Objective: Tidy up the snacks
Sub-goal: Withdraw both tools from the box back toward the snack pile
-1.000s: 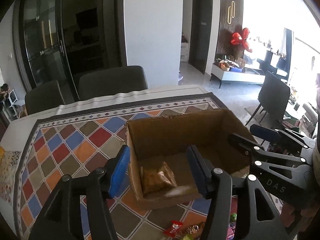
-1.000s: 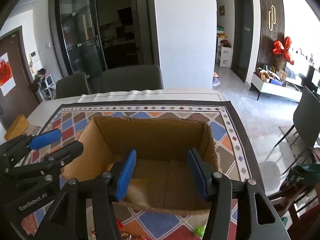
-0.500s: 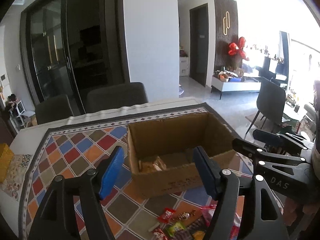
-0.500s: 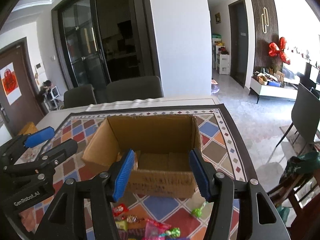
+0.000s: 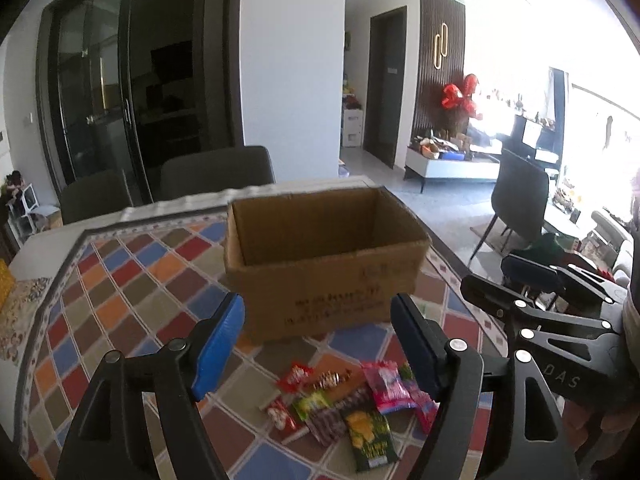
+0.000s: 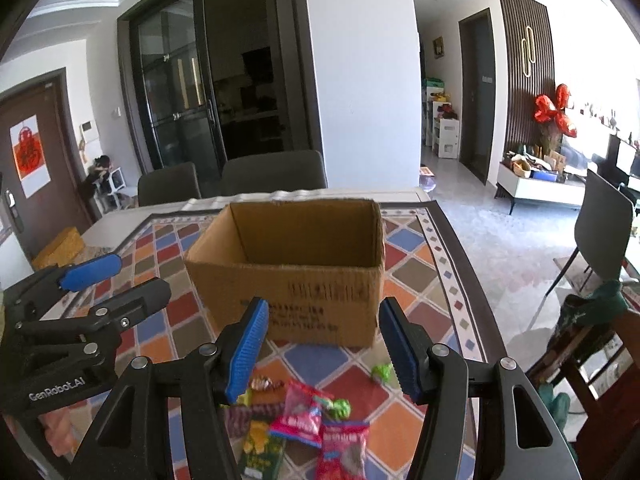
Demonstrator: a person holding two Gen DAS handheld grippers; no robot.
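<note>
Both grippers are hanging with jaws apart and empty over the near edge of the tabletop [image 5: 132, 280]: the left gripper [image 5: 318, 342] above the left of the snacks [image 5: 344, 404], the right gripper [image 6: 322, 346] above their right side. The snacks are lying in a loose overlapping heap just near of the open box [image 5: 320, 276], which is standing upright in the middle of the patterned cloth.

The step in hand looks like picking the next packet. It would go best by choosing one lying on top or at the edge of the heap, such as the pink packet [image 6: 300, 410] or the stray green sweet [image 6: 382, 372], coming straight down so the fingers are straddling a single wrapper, then lifting clear before carrying it over the box's near wall.

Counted: two grippers, one box, two chairs at the far side, and roughly eight or nine snacks; overlap is making the exact number uncertain.
</note>
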